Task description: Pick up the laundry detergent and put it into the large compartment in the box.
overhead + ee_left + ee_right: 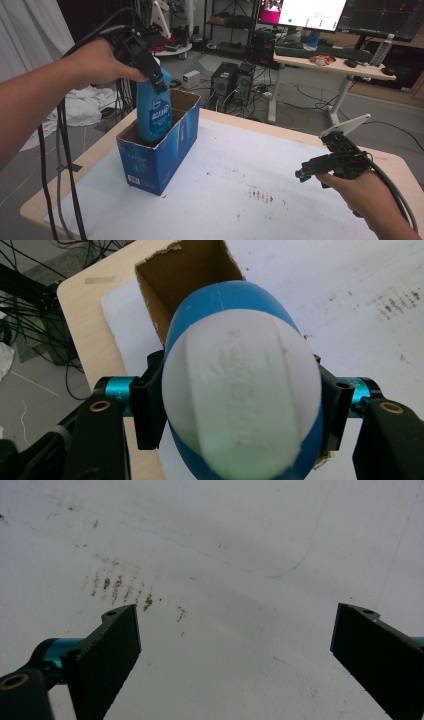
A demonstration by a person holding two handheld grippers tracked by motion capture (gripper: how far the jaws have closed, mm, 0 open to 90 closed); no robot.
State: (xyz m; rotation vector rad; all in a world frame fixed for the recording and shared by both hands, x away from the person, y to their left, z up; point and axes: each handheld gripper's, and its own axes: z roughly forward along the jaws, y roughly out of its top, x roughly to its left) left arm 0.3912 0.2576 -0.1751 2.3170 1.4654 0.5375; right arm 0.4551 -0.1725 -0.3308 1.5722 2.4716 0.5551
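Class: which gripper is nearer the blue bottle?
Left. The left gripper clamps the bottle at its top, over the box; the right gripper hovers open, far across the table.

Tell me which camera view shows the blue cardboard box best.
The high view: the blue cardboard box shows whole on the table, open-topped, with the blue bottle standing in it. The left gripper view shows just its brown inside behind the bottle's white cap. The right gripper view faces stained white table cover.

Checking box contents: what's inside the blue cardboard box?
The blue bottle, held at its top by the left gripper, stands partly inside the box. Bare brown inner wall shows; the bottom is hidden by the bottle and walls.
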